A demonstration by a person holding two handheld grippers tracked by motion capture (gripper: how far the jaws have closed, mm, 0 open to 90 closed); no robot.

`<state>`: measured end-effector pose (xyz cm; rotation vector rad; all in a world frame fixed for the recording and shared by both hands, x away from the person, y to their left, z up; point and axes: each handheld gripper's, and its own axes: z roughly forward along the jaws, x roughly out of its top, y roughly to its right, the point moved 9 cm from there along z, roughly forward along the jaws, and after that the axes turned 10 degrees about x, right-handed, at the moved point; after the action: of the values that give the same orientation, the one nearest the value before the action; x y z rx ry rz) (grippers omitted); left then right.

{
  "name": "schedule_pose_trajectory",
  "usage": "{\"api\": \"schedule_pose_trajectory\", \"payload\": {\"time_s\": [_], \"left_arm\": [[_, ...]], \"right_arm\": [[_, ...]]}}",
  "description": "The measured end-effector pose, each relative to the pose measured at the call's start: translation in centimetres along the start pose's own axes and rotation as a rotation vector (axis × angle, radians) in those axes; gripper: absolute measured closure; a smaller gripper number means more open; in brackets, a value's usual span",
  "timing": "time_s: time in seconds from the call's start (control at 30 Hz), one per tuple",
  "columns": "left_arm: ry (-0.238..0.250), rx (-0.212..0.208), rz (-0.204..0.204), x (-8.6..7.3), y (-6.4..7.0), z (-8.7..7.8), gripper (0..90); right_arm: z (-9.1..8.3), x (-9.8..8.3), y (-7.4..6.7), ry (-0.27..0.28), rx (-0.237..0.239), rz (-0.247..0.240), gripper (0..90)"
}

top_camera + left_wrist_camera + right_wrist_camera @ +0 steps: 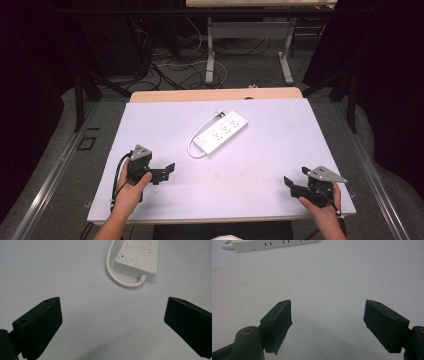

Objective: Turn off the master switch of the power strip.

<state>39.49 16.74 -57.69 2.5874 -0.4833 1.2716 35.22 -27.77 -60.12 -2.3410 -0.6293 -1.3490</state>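
Note:
A white power strip [221, 132] lies at an angle in the middle of the white table [280, 145], its short white cable [191, 148] looping from the near-left end. My left gripper [163, 173] is held near the front left, open and holding nothing. In the left gripper view the strip's switch end [136, 261] and cable [113, 277] lie ahead of the wide-apart jaws of the left gripper [113, 315]. My right gripper [296, 178] is held at the front right, open and holding nothing. The right gripper view has the strip's side [274, 243] far ahead of the right gripper [328, 315].
A wooden strip [215, 94] borders the table's far edge. Beyond it are loose cables [170, 70] on the floor and the legs of another table [210, 55]. Dark frame posts [78, 95] stand at both sides.

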Motion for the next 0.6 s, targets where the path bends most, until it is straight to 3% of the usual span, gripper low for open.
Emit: {"api": "schedule_pose_trajectory", "payload": {"time_s": [0.6], "left_arm": [[0.015, 0.015, -0.075, -1.9, -1.9, 0.4, 2.2]], "right_arm": [[0.1, -0.1, 0.0, -0.007, 0.011, -0.007, 21.2]]}}
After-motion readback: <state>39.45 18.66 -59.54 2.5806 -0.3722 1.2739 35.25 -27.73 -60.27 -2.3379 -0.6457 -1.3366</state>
